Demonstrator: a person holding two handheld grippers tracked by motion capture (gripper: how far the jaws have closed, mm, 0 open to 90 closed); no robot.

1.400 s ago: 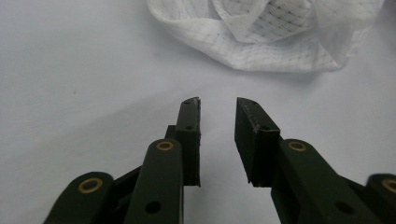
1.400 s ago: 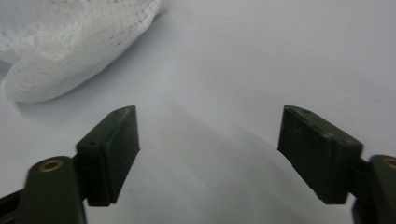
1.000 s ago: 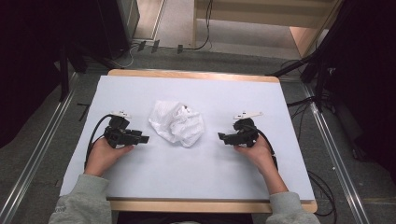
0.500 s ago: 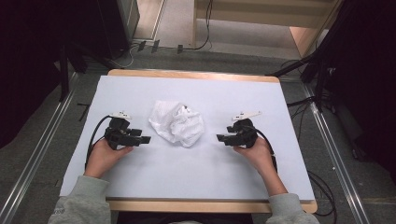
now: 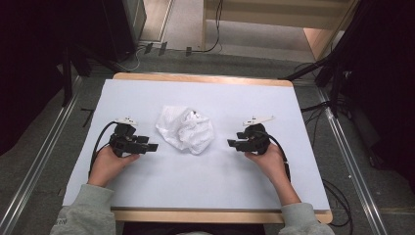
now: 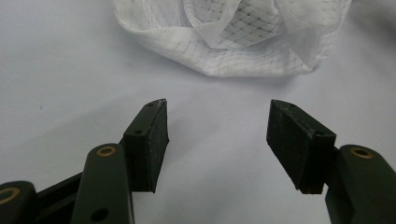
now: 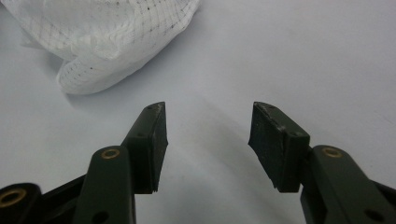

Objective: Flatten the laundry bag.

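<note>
A crumpled white mesh-patterned cloth (image 5: 186, 128) lies in the middle of the white table top. My left gripper (image 5: 152, 146) rests on the table to its left, pointing at it. In the left gripper view its jaws (image 6: 218, 126) stand wide apart and have just been opening, with nothing between them; the cloth (image 6: 233, 37) lies a short way ahead. My right gripper (image 5: 231, 143) rests to the right of the cloth and points at it. Its jaws (image 7: 208, 128) have just been closing on bare table and are still open; the cloth (image 7: 102, 42) lies ahead and to the left.
The white sheet (image 5: 220, 181) covers a wooden table with its front edge (image 5: 195, 215) near me. A black cable (image 5: 98, 144) loops from the left gripper, another (image 5: 281, 152) from the right. Metal rails (image 5: 34, 171) run along the floor on both sides.
</note>
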